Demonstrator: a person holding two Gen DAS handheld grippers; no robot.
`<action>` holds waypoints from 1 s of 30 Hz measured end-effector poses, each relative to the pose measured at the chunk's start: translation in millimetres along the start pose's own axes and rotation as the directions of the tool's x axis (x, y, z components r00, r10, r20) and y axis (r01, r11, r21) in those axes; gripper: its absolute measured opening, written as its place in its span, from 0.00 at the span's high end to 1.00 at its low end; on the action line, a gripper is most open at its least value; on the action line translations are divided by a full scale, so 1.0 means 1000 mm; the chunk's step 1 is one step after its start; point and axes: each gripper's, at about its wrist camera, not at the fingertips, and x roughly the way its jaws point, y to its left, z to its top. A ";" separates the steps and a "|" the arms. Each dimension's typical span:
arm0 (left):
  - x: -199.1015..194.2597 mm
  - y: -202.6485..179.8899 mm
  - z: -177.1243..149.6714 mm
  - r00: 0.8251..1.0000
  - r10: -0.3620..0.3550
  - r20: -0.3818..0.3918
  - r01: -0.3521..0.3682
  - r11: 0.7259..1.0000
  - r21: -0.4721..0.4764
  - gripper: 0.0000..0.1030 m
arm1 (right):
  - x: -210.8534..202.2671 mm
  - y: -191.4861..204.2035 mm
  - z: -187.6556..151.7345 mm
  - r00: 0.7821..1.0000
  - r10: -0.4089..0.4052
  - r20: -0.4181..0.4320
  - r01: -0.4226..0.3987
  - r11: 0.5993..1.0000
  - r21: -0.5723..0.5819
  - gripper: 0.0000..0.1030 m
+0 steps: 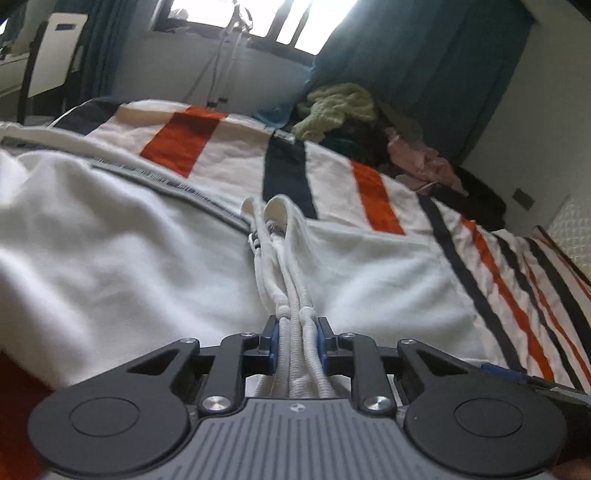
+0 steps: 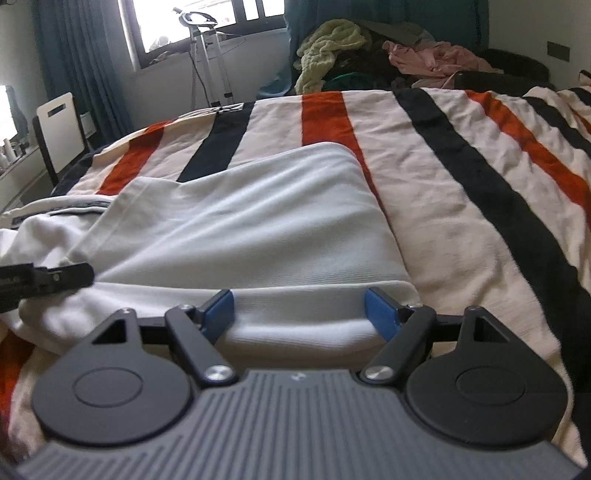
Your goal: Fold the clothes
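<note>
The left gripper [image 1: 297,338] is pinching the bunched ribbed hem of the white zip jacket [image 1: 129,251]; the right gripper [image 2: 299,314] is standing open astride the hem's corner. One-sided lifting is risking a skewed fold, or slippage. The jacket is lying on a striped bedspread [image 2: 461,184], with a laundry pile [image 2: 369,48], teal curtains [image 2: 85,55] and a window [image 2: 207,18] beyond.
</note>
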 end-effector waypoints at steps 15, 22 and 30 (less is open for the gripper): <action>-0.045 0.046 0.015 0.994 0.110 0.007 -0.106 0.972 -0.209 0.04 | 0.004 0.003 -0.001 1.000 -0.016 -0.009 0.016 1.000 0.002 0.21; -0.084 0.143 0.025 0.972 0.214 -0.093 -0.229 0.801 -0.553 0.02 | 0.001 -0.002 -0.002 1.000 -0.003 -0.008 0.003 0.999 0.034 0.23; -0.077 0.231 0.014 0.982 0.186 0.030 -0.080 0.557 -0.827 0.12 | 0.002 -0.001 -0.003 1.000 -0.006 -0.008 0.006 0.999 0.041 0.23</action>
